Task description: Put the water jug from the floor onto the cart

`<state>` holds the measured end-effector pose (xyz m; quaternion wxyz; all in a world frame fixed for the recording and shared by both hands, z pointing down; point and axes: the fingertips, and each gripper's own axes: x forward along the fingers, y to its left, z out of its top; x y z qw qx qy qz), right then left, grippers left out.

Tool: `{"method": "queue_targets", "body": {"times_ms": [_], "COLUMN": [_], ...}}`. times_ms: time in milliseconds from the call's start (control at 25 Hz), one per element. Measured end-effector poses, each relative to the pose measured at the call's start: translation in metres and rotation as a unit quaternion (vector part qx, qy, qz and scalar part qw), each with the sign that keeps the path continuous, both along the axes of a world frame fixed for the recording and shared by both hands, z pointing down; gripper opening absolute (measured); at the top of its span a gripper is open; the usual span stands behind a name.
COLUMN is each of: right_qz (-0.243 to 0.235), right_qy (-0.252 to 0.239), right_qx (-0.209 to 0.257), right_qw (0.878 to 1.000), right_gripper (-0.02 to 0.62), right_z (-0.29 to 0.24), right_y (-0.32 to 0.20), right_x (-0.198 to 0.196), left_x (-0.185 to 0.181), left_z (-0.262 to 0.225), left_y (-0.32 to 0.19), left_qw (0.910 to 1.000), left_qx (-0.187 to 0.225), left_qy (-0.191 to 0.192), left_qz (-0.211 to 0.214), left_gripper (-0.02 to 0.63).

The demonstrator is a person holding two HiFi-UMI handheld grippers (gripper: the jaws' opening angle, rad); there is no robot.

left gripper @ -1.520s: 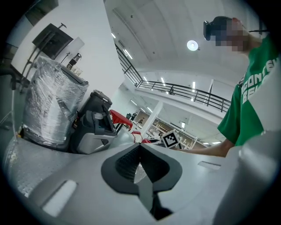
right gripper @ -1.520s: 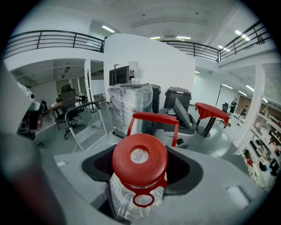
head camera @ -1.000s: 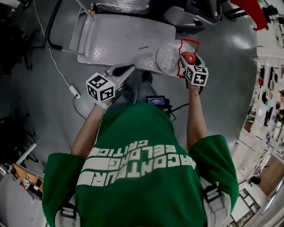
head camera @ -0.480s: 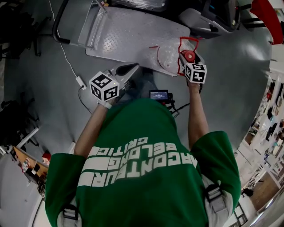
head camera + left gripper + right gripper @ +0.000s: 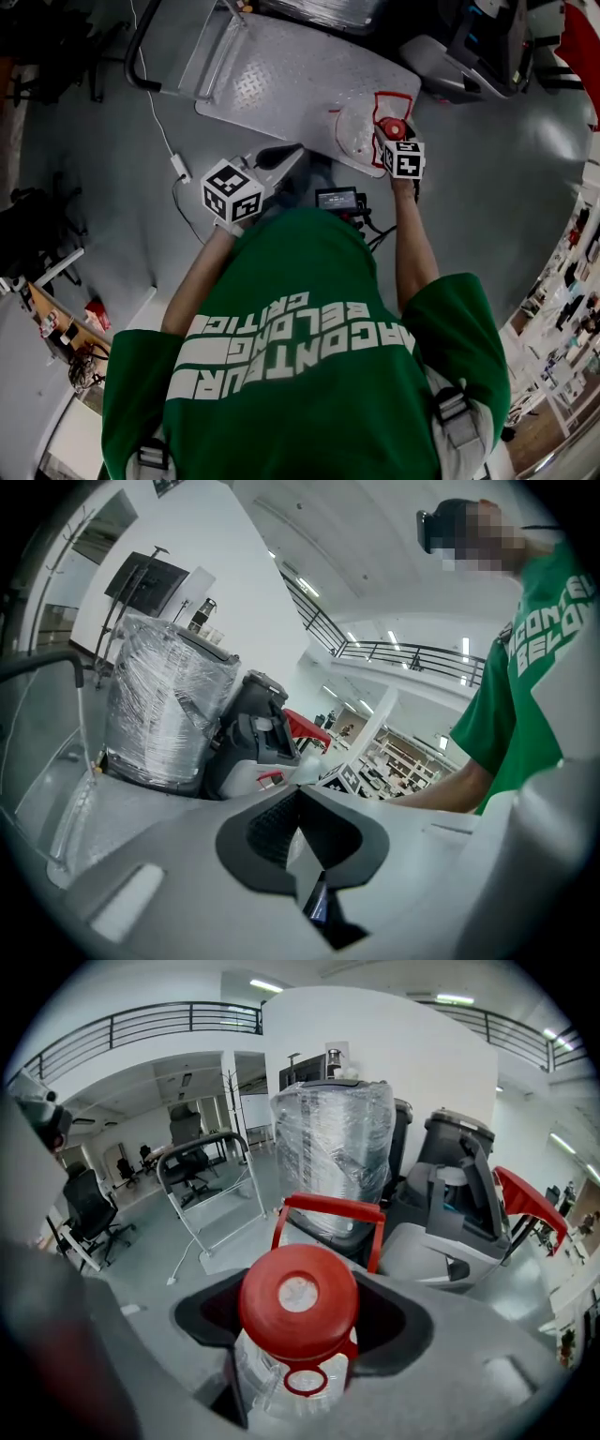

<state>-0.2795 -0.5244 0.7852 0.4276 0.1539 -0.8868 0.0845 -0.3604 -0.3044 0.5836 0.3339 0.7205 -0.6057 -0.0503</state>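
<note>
1. One water jug (image 5: pixel 359 133), with one red cap (image 5: pixel 298 1305) and one red handle (image 5: pixel 330 1207)
2. One flat metal cart (image 5: pixel 281 84)
3. Two grippers: left gripper (image 5: pixel 280 154), right gripper (image 5: pixel 390 131)
4. Two marker cubes (image 5: pixel 232 191), one on each gripper
5. One plastic-wrapped cylinder (image 5: pixel 333 1147)
6. One white cable (image 5: pixel 157 127) on the floor
7. One person in one green shirt (image 5: pixel 300 375)

Left gripper (image 5: pixel 281 153) closed empty; right gripper (image 5: pixel 393 132) clamps jug (image 5: pixel 298 1309).
</note>
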Motion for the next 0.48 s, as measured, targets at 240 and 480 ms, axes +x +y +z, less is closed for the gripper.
{"method": "queue_targets", "body": {"times_ms": [240, 480], "right_qz": [-0.044, -0.081], "right_qy": [0.036, 0.076], "right_qx": [-0.018, -0.032], "right_qw": [0.998, 0.993], "right_gripper": [0.302, 0.302], "right_z": [0.04, 0.079], "right_y": [-0.01, -0.009], "right_x": [-0.021, -0.041], "left_x": [-0.008, -0.021], "left_z": [0.008, 0.012], "left_y": [-0.015, -0.016], "left_qw": [0.9993, 0.9974], "left_qx": [-0.016, -0.025], "left_qy": [-0.002, 0.001], "left_qz": [-0.034, -0.067], "left_gripper": [0.008, 0.008]}}
